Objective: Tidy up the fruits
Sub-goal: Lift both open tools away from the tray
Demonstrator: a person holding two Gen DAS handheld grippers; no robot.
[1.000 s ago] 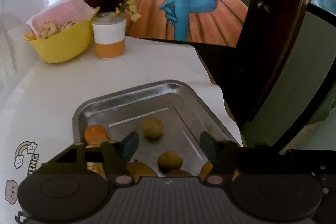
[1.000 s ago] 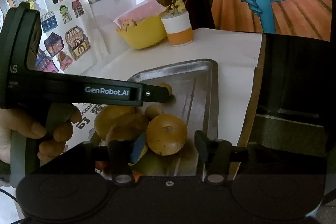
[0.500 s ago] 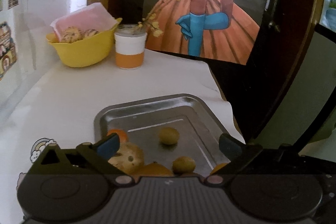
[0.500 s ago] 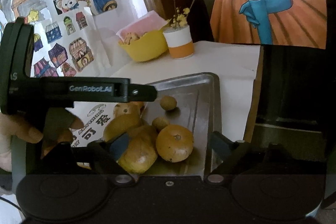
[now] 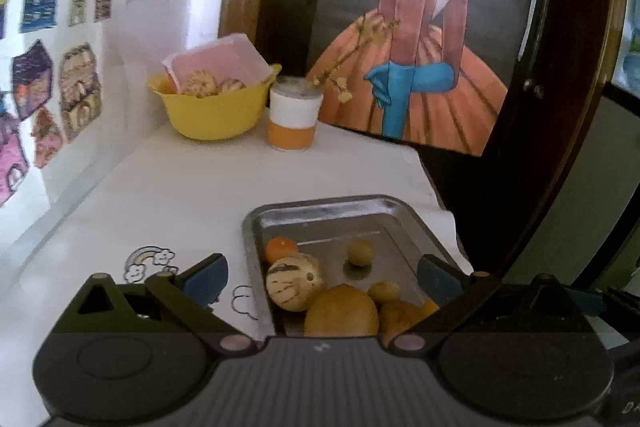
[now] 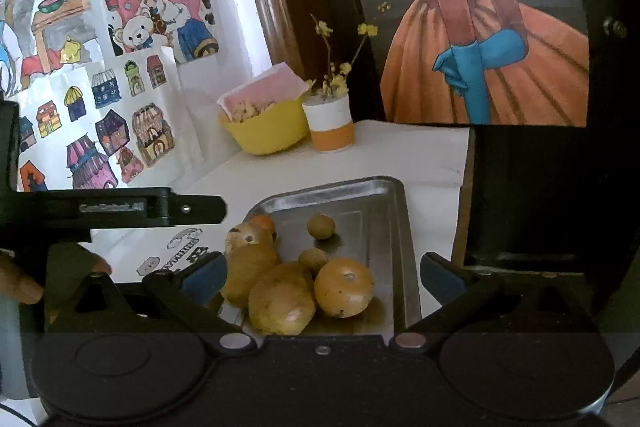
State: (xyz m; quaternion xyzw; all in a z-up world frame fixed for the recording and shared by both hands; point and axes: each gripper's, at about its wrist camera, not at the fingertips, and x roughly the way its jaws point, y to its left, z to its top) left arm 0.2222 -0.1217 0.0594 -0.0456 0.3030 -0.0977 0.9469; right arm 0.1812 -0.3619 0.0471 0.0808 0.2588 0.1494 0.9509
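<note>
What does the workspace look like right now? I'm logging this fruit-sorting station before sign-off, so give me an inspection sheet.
Surface: white table with cartoon prints.
Job's things: metal tray holding a round orange fruit, larger yellow-brown fruits, two small brown ones and a small orange one.
Clutter: yellow bowl with snacks; orange-and-white cup with yellow flowers.
Grippers: left gripper open, empty; right gripper open, empty.
Cables: nothing seen.
Surroundings: sticker-covered wall, painting of an orange dress.

Both jaws spreading wide now! The left hand-held gripper point(image 5: 322, 277) has pulled back and left off the tray point(image 5: 384, 205), and the right hand-held gripper point(image 6: 322, 275) has backed away from the orange point(image 6: 344, 287).
</note>
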